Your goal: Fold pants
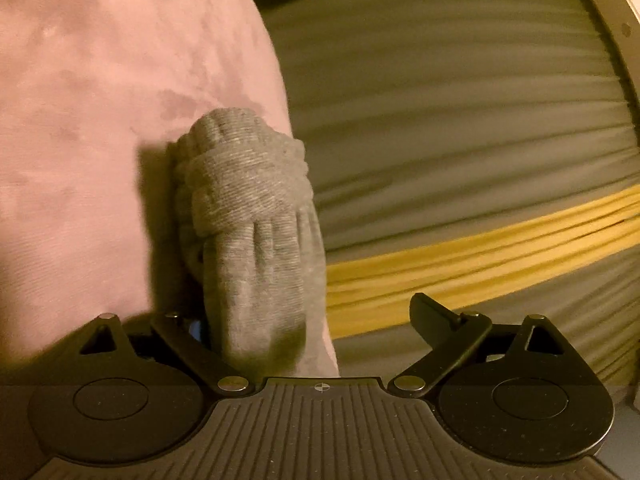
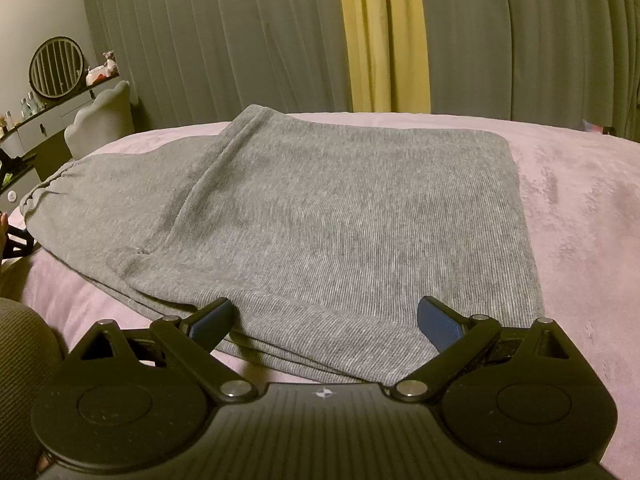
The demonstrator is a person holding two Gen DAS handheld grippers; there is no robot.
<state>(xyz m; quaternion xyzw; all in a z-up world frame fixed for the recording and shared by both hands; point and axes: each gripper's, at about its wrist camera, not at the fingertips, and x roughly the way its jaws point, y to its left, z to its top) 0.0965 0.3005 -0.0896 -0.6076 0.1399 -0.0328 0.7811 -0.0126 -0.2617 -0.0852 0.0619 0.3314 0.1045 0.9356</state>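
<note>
Grey ribbed pants (image 2: pixel 320 216) lie folded in layers on a pink blanket (image 2: pixel 580 220), waistband at the far left. My right gripper (image 2: pixel 324 320) is open, its blue-padded fingers (image 2: pixel 436 326) spread over the near edge of the pants, holding nothing. In the left wrist view, tilted sideways, my left gripper (image 1: pixel 308 320) is open. A bunched grey end of the pants (image 1: pixel 256 220) rests against its left finger, which is mostly hidden. The right finger (image 1: pixel 430 316) stands well apart from the cloth.
The pink blanket (image 1: pixel 100 120) covers the bed. Grey pleated curtains (image 2: pixel 200 40) with a yellow strip (image 2: pixel 380 40) hang behind. A dresser with a round mirror (image 2: pixel 56 66) and a grey chair (image 2: pixel 100 120) stand at the far left.
</note>
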